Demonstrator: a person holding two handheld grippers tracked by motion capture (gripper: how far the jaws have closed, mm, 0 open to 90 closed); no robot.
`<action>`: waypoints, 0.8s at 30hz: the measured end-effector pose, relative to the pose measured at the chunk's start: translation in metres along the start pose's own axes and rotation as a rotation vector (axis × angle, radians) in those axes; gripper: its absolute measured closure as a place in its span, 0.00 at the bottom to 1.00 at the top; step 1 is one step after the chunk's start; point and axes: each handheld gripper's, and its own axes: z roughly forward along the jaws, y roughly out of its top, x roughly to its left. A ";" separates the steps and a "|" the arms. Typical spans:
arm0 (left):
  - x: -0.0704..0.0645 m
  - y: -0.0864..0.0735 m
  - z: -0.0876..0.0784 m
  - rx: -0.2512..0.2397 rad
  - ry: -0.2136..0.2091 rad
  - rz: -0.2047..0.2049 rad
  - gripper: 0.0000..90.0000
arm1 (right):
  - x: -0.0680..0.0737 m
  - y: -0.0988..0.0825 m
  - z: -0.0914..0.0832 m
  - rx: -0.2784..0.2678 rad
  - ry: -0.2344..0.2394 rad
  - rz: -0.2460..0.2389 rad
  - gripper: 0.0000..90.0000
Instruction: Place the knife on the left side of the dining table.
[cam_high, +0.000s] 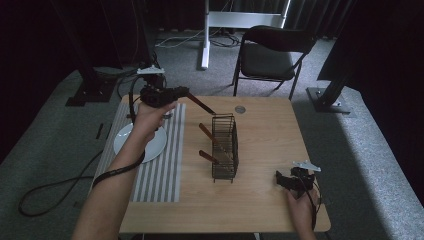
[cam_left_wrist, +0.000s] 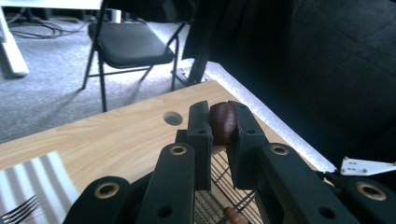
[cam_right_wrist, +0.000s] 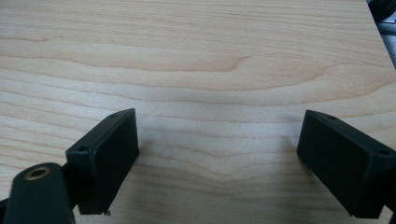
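High view: the left gripper (cam_high: 186, 93), behind the wire basket (cam_high: 224, 148), clamps a dark brown-handled utensil (cam_high: 201, 103) slanting down toward the basket's far rim; its working end is hard to make out. Left gripper view: the jaws pinch the rounded brown handle end (cam_left_wrist: 223, 122) above the basket. Right gripper view: the right gripper (cam_right_wrist: 217, 154), jaws wide apart and empty, rests over the bare table (cam_right_wrist: 196, 56).

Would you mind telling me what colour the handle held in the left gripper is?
The handle in the left gripper is dark reddish brown, clearest in the left gripper view.
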 end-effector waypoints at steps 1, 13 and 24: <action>0.001 -0.001 -0.002 -0.003 0.006 -0.004 0.90 | 0.000 0.000 0.000 0.000 0.000 0.000 0.13; 0.015 -0.012 -0.026 -0.017 0.055 -0.024 0.90 | 0.000 0.000 0.000 0.000 0.000 0.000 0.13; 0.025 -0.032 -0.051 -0.035 0.096 -0.061 0.90 | 0.000 0.000 0.000 0.000 0.000 -0.001 0.13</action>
